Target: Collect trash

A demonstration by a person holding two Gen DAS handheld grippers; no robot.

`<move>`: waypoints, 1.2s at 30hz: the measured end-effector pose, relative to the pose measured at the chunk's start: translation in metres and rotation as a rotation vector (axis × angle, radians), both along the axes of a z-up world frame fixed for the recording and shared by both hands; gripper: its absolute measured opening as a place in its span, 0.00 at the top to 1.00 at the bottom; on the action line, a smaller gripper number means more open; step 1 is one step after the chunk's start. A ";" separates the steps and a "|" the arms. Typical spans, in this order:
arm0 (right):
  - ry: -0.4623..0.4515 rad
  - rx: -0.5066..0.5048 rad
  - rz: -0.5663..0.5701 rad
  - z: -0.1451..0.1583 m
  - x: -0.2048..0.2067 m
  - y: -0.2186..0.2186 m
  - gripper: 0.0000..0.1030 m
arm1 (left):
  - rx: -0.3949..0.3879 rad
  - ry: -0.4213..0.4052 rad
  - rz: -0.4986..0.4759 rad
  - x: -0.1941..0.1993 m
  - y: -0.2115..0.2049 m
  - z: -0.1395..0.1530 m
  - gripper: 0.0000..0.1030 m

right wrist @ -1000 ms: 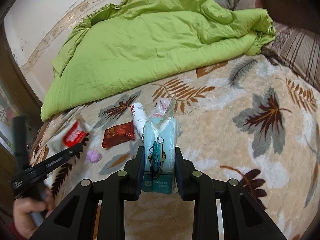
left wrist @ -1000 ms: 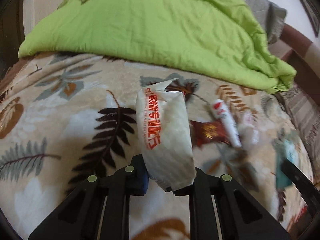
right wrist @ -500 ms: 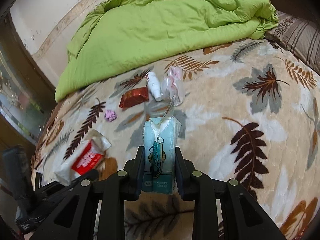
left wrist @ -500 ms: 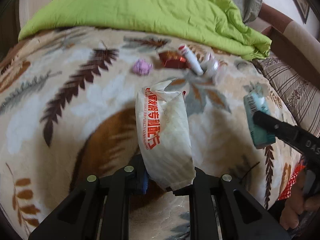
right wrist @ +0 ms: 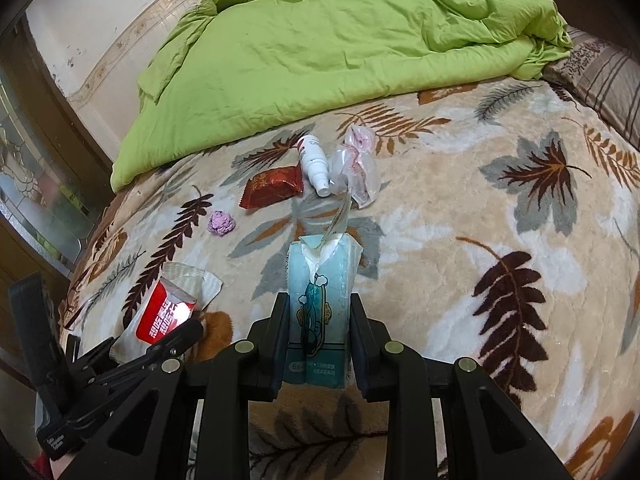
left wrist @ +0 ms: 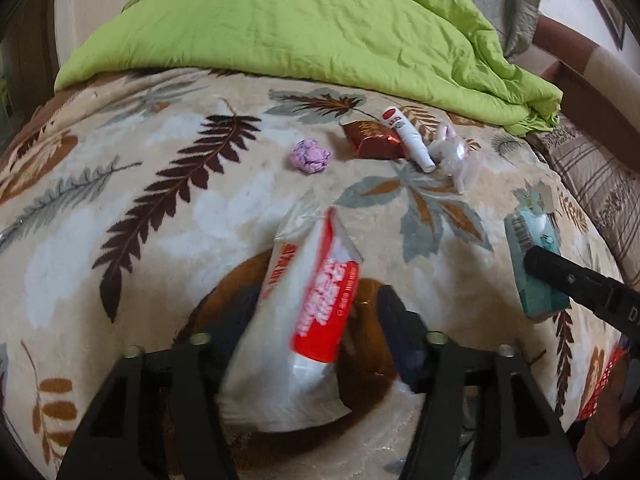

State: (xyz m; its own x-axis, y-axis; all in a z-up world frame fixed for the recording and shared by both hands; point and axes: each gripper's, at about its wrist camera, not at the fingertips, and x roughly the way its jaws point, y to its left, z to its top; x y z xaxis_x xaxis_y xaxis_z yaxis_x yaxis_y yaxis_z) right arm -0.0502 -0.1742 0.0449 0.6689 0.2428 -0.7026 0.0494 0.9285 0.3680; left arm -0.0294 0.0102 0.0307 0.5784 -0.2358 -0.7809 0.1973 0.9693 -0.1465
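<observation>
Between our left tongs (left wrist: 316, 320), spread wide, lies a white-and-red tissue pack (left wrist: 308, 316) — blurred and tilted, apparently loose, touching neither finger as far as we can tell. Our right tongs (right wrist: 318, 316) pinch a teal tissue pack (right wrist: 320, 300) upright by its narrow sides, its torn top gaping with a sliver of film sticking up. Farther out on the leaf-patterned fleece blanket (right wrist: 540, 240) the rest of the trash waits: a crumpled purple paper ball (left wrist: 310, 155), a glossy red foil wrapper (left wrist: 374, 140), a small white bottle (left wrist: 408, 138) lying on its side against the wrapper, and a wadded clear plastic bag (left wrist: 452, 156) just beside the bottle; a rumpled green quilt (left wrist: 320, 20) is heaped behind. We see no bin in either view, so where the packs should go is unclear. We judge the risks to be these: the white-and-red pack may sink into the plush pile, and its slick, soft film could slide or fold if we close on it off-centre; the teal pack is squashy too, so a slack grip could let it slip. The bottle is round and may roll, and the thin bag may snag.
</observation>
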 end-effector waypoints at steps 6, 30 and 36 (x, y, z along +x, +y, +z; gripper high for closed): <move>-0.003 -0.010 0.003 0.000 0.000 0.002 0.72 | 0.019 -0.018 -0.001 -0.001 0.000 -0.003 0.59; -0.057 -0.086 0.041 0.008 0.000 0.016 0.72 | 0.129 -0.212 -0.032 -0.019 -0.023 0.019 0.61; -0.057 -0.098 0.056 0.007 0.001 0.021 0.72 | 0.143 -0.220 -0.032 -0.019 -0.024 0.019 0.61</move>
State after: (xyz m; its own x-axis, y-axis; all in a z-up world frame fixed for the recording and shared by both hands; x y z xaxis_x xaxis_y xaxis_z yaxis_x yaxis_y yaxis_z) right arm -0.0488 -0.1532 0.0515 0.6958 0.2127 -0.6860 -0.0215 0.9609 0.2762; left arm -0.0482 -0.0133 0.0494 0.7316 -0.1535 -0.6642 0.2405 0.9698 0.0409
